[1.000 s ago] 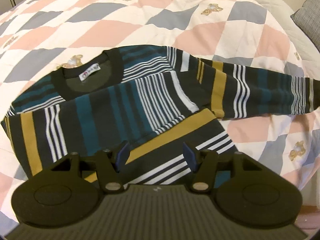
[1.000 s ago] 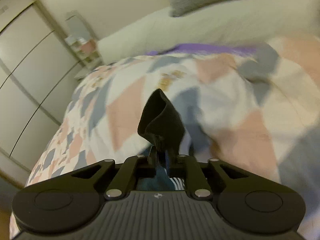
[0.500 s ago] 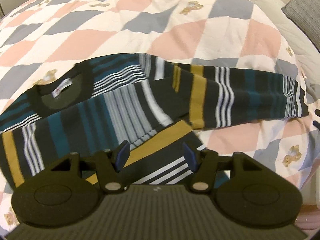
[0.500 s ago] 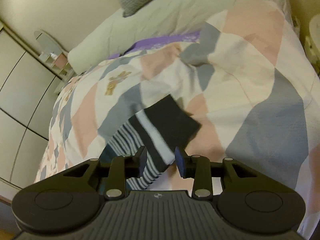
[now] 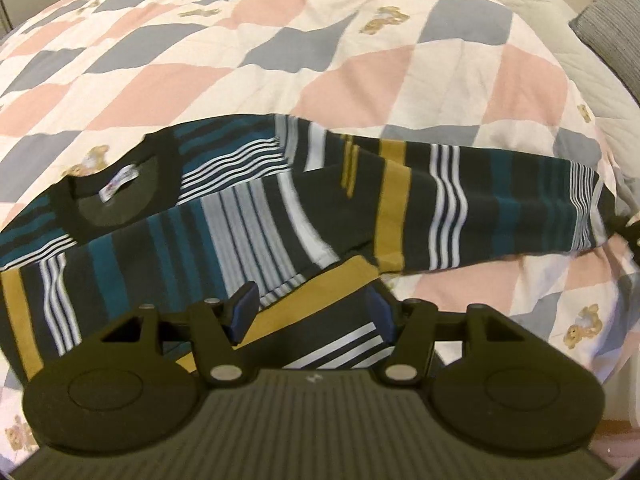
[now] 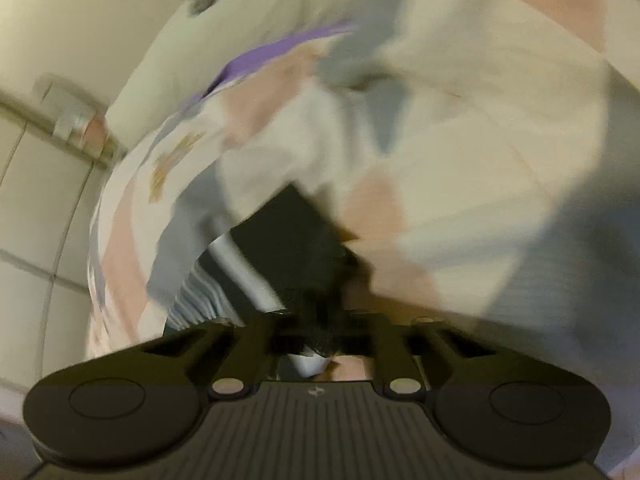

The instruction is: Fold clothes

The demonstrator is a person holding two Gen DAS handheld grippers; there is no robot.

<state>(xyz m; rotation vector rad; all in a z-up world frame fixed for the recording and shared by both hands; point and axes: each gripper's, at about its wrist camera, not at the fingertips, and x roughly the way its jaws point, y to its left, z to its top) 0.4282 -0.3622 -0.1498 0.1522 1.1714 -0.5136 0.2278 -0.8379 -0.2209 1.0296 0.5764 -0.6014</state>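
A dark sweater (image 5: pixel 240 216) with teal, white and mustard stripes lies flat on the quilt, collar and label to the left. Its right sleeve (image 5: pixel 500 216) stretches out to the right edge of the left wrist view. My left gripper (image 5: pixel 312 304) hovers over the folded lower hem with its jaws apart and nothing pinched. In the blurred right wrist view, the sleeve's black cuff (image 6: pixel 292 236) runs down into my right gripper (image 6: pixel 320 320). Its jaws are closing, with the dark cloth bunched between them.
The pink, grey and white diamond quilt (image 5: pixel 360 60) covers the bed around the sweater. A grey pillow (image 5: pixel 616 32) sits at the far right. Pale wardrobe doors (image 6: pixel 32 208) stand beyond the bed's left side in the right wrist view.
The right gripper let the cuff drop onto the quilt, sank toward it, then closed on it again. The left view drifted sideways over the sweater and then held still.
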